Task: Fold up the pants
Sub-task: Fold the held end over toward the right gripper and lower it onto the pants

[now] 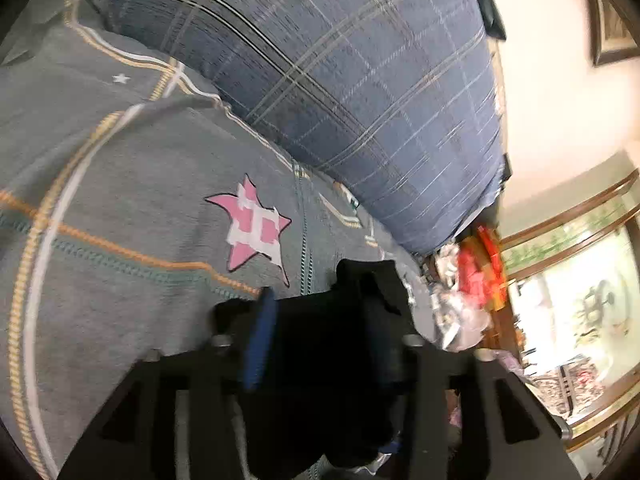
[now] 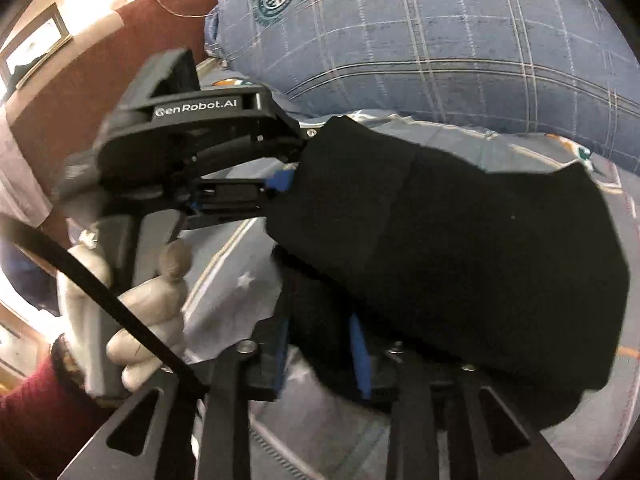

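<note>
Both my left claw (image 1: 320, 320) and right claw (image 2: 320, 340) pinch the black pants (image 2: 460, 240): soft, floppy, best held at edges.

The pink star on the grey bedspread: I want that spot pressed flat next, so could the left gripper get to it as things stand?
Probably not yet. The pink star lies uncovered just ahead, but black pants fill the left gripper.
</note>
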### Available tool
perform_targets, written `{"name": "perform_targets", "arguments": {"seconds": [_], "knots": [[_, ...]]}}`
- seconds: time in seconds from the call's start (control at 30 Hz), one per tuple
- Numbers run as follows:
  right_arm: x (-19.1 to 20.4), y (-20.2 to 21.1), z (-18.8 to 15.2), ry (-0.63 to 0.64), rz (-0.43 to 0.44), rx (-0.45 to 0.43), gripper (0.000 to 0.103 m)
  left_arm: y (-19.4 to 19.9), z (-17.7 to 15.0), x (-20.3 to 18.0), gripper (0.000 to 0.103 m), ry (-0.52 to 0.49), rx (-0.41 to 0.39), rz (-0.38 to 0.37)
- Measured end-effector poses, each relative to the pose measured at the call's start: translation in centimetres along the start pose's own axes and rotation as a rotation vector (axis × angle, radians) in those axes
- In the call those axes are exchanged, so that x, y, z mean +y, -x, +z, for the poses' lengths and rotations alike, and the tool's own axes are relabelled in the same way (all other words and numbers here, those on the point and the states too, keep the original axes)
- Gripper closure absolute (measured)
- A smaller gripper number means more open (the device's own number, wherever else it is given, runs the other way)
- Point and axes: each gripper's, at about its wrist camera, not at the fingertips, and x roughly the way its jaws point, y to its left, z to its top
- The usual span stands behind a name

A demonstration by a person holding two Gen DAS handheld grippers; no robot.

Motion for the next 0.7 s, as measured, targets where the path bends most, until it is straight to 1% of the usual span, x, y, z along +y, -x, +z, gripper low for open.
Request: {"name": "perform_targets", "arguments": {"seconds": [0.03, 0.1, 0.2, 0.27, 0.3, 0.33, 0.37, 0.4, 0.43, 0.47, 0.5, 0.57, 0.6, 0.67, 0.7], "knots": [[0.3, 0.4, -0.3, 0.009, 0.007, -0.003, 0.054, 0.8, -0.1, 0.4, 0.049, 0.007, -0.018, -0.015], [1.0, 1.9, -1.0, 0.026, 0.022, -0.008, 0.047, 2.2, -0.1, 1.2, 0.045, 0.028, -0.049, -0.045], [1.4, 4.3, -2.2, 0.033, 0.062, -0.005, 0.047, 4.4, -0.2, 2.2, 0.043, 0.085, -0.111, -0.094], [0.9, 6.8, -2.5, 0.019, 0.068, -0.019, 0.047, 5.2, -0.6, 2.1, 0.043, 0.080, -0.139, -0.132], [0.4, 7.9, -2.5, 0.007, 0.052, -0.035, 0.047, 5.5, -0.9, 1.9, 0.043, 0.072, -0.144, -0.151], [0.0, 9.1, -2.2, -0.010, 0.014, -0.063, 0.047, 5.6, -1.2, 1.8, 0.043, 0.059, -0.139, -0.168], [-0.8, 10.2, -1.7, -0.031, -0.047, -0.095, 0.047, 5.4, -1.6, 1.5, 0.043, 0.045, -0.130, -0.175], [-1.6, 10.9, -1.1, -0.054, -0.109, -0.121, 0.049, 4.9, -1.8, 1.1, 0.043, 0.030, -0.117, -0.178], [-2.2, 11.1, -0.6, -0.075, -0.150, -0.134, 0.054, 4.4, -2.0, 0.8, 0.042, 0.019, -0.099, -0.184], [-3.0, 11.0, 0.3, -0.107, -0.185, -0.150, 0.055, 4.0, -2.2, 0.7, 0.042, 0.018, -0.086, -0.190], [-3.9, 10.5, 1.2, -0.138, -0.201, -0.167, 0.057, 3.7, -2.3, 0.7, 0.042, 0.026, -0.074, -0.193], [-4.6, 8.8, 2.5, -0.175, -0.204, -0.186, 0.057, 3.9, -2.4, 0.8, 0.042, 0.030, -0.074, -0.187], [-5.0, 7.2, 3.4, -0.192, -0.204, -0.184, 0.057, 4.2, -2.4, 0.9, 0.042, 0.025, -0.081, -0.177], [-5.1, 3.4, 3.6, -0.235, -0.136, -0.109, 0.057, 5.2, -2.5, 1.2, 0.042, 0.008, -0.105, -0.125], [-4.7, 1.3, 3.2, -0.253, -0.077, -0.035, 0.057, 5.8, -2.5, 1.5, 0.042, 0.005, -0.118, -0.104]]}}
